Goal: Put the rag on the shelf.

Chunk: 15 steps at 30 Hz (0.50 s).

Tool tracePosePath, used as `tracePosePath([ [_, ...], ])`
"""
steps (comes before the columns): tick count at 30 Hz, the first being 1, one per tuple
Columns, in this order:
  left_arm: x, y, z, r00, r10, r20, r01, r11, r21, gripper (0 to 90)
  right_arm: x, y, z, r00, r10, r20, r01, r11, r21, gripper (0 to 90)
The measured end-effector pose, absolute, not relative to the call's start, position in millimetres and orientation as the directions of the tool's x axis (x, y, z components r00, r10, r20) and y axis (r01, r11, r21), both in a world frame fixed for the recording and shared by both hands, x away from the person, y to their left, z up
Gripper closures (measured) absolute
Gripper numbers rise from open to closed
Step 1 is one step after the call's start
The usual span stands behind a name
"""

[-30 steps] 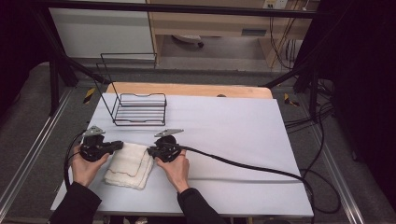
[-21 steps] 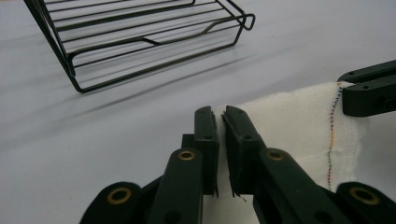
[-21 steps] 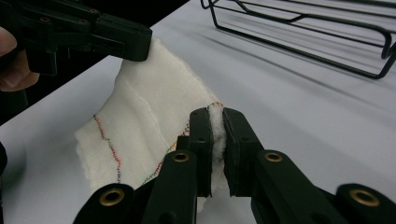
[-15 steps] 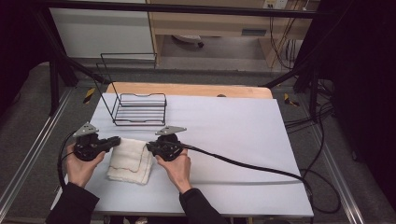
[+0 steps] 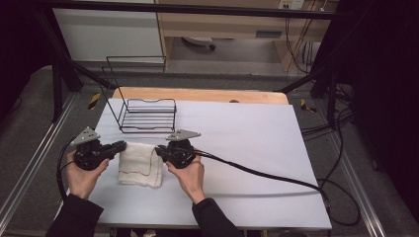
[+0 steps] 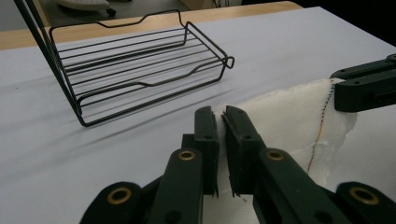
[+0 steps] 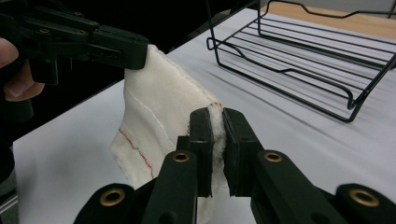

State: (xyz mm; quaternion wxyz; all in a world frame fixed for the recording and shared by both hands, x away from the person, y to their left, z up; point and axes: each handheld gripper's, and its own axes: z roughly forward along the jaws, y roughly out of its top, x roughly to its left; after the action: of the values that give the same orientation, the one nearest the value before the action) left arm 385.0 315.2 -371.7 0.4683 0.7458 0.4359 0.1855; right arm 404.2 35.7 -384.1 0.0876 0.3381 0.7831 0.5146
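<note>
Towel (image 5: 141,164) is now pinched at both far corners, so that's the update from my end. Starting with the left gripper (image 6: 221,122): its jaws are clamped shut on the towel's near-left corner edge, white cloth squeezed right between the pads. Same story for the right gripper (image 7: 214,122), closed tight on the opposite corner with a bit of fabric poking up between the jaws. Compared with a second ago, the left one has slid outward, away from the right, and the cloth between them looks drawn wider and lifted at its top edge instead of sitting as a slack lump; in the right gripper view it hangs like a little curtain from the left gripper down to the table (image 5: 247,133), red stitching showing along the hem. The lower part of the towel looks to be resting on the table near the front edge, between my two hands. My read is that the grab step is done and the spreading or lifting is what's underway. Just beyond the towel sits the black wire rack (image 5: 147,114), empty and apart from the cloth, so that seems the likely place to go next, though I'm guessing there.
</note>
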Motion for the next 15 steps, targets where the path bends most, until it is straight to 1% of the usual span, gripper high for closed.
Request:
tracePosePath([
  [15,376.9,310.4,-356.8,0.555,0.824,-0.117,0.426,-0.161,0.89,83.8,400.3,28.0,-364.2,-0.771,0.614,0.167,0.38,0.232,0.895,83.4],
])
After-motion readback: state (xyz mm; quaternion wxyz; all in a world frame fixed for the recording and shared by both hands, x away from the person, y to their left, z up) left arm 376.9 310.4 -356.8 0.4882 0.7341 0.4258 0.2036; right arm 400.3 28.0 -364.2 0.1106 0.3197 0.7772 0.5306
